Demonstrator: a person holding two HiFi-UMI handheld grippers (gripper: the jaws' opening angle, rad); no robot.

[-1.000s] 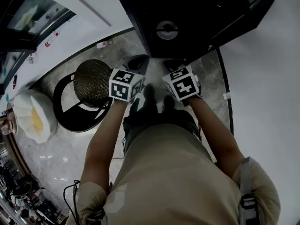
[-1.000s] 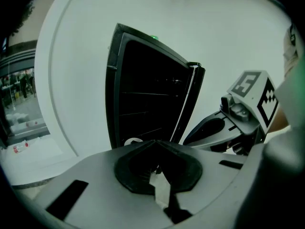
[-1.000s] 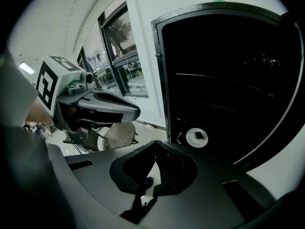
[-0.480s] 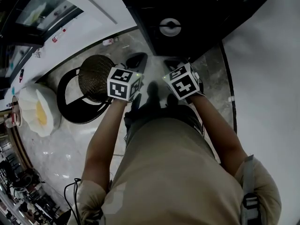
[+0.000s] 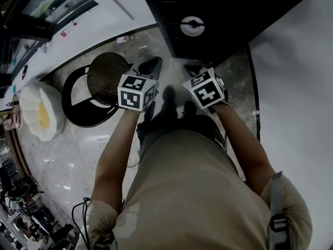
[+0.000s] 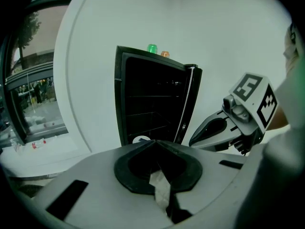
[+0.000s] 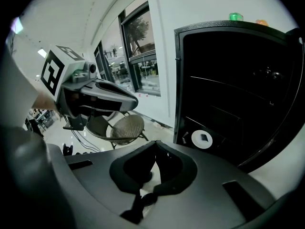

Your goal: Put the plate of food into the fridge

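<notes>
A white plate [image 5: 192,26] with a dark piece of food on it lies on a low shelf inside the open black fridge [image 5: 218,4]. It also shows as the plate [image 6: 139,139] and the plate [image 7: 202,138] in the gripper views. My left gripper [image 5: 150,66] and right gripper [image 5: 192,71] hover side by side just in front of the fridge opening, short of the plate. Both are shut with nothing between the jaws. In their own views, the left gripper [image 6: 155,142] and right gripper [image 7: 156,145] have their tips touching.
The fridge door [image 5: 283,7] stands open to the right against a white wall. A wicker chair [image 5: 106,79] on a black frame is at my left. A white and yellow seat [image 5: 39,119] lies further left. Polished stone floor runs underfoot.
Both grippers keep the same shut pose side by side. The fridge, plate and chair have slid slightly upward in the head view.
</notes>
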